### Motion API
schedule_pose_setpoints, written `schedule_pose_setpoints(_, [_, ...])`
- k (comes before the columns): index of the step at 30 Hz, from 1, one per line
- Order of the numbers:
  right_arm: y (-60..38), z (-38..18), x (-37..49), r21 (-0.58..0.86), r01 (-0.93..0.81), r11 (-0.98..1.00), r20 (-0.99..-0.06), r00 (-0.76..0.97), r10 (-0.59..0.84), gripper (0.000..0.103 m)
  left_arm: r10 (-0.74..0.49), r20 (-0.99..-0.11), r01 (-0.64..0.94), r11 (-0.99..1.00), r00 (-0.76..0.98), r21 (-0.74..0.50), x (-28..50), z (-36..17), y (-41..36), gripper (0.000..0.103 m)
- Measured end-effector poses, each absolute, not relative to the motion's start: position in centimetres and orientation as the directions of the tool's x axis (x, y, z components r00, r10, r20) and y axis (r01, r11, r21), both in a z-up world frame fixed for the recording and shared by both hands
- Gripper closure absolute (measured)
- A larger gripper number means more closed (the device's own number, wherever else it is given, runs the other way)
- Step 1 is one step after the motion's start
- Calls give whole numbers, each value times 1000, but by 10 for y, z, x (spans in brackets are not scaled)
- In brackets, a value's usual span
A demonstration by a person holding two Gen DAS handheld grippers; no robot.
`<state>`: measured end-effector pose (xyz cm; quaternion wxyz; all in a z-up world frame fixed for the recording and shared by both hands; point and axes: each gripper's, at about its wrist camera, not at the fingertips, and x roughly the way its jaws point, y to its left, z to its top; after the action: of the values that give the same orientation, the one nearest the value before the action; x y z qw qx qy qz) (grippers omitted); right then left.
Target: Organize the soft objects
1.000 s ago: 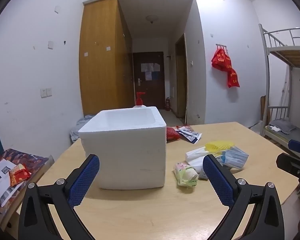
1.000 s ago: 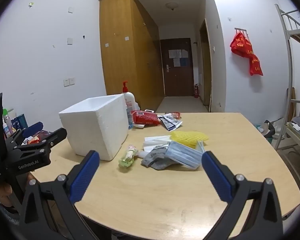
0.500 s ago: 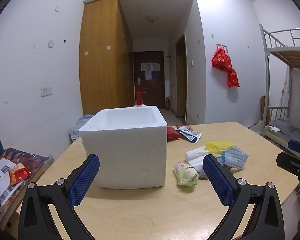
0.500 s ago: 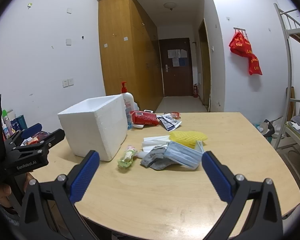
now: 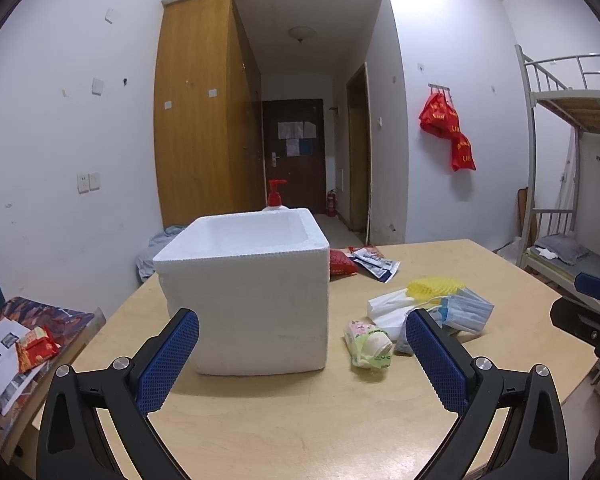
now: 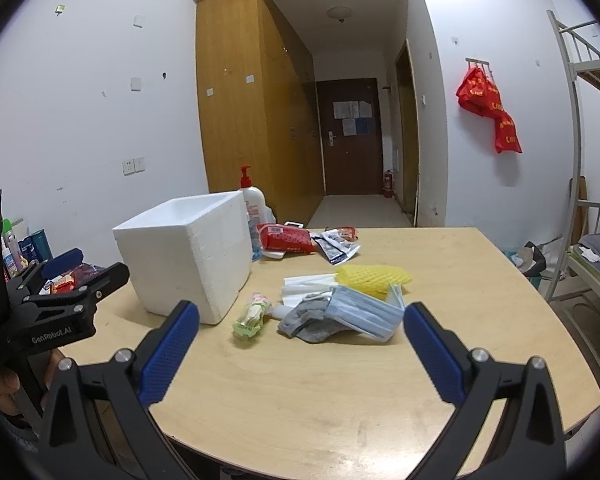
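Both tongs, left gripper [image 5: 302, 354] and right gripper [image 6: 300, 348], hung released above the table's [image 6: 340, 392] bare near edge; foam box [image 6: 188, 256] near its left edge, soft pile [image 6: 340, 304] mid-surface.

Even, cool indoor light, soft shadows on the bench [image 5: 300, 420]; sharp focus, fisheye bending, dark vignetted corners.
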<state>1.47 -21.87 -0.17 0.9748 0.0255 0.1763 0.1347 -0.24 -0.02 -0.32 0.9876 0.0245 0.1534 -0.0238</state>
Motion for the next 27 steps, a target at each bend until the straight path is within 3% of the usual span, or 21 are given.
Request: schedule_pose_setpoints(27, [-218, -3, 17, 91, -240, 967, -347, 902, 256, 0, -28, -310, 46, 998, 950, 50, 2, -5, -3, 0])
